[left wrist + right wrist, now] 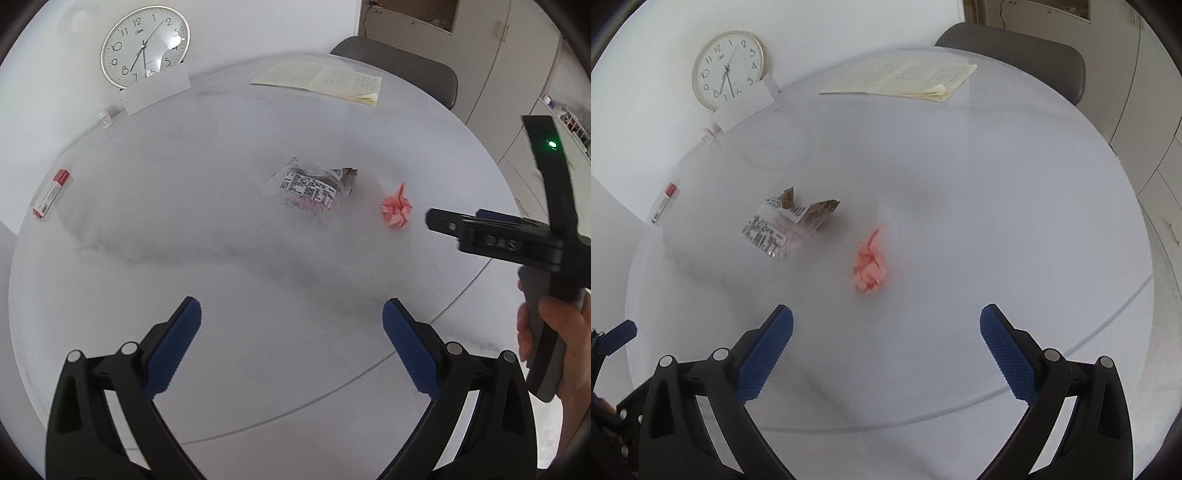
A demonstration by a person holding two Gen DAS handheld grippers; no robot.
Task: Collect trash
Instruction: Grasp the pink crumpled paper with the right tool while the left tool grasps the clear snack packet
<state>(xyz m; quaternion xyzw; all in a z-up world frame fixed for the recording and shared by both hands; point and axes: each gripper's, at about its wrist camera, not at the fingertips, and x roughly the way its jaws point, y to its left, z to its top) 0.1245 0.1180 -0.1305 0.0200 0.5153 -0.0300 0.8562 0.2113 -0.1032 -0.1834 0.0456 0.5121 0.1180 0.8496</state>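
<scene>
A: Both tools are empty with their jaws spread wide, the right tool (886, 350) above the near tabletop (1034, 221), the left tool (291, 343) hanging back beside it.

B: Largest first, then. What else sits on that tabletop?

A: An open notebook (905, 79) at twelve o'clock, and that is not trash. A sweep too far could drag it along.

B: And the wrapper?

A: The torn clear wrapper (783, 229) lies at ten o'clock of the right tool, flat and slick. I judge the pads may slide over it or pinch only a corner, so it slips out when lifted.

B: The pink wad?

A: The crumpled pink paper (870, 260) lies dead ahead at twelve o'clock, near the fingertips (993, 321). It is light, so a jaw that lands off-centre could knock it away.

B: Anything smaller?

A: A small red-and-white box (51, 192) at nine o'clock near the rim, which I would not count as trash.
</scene>
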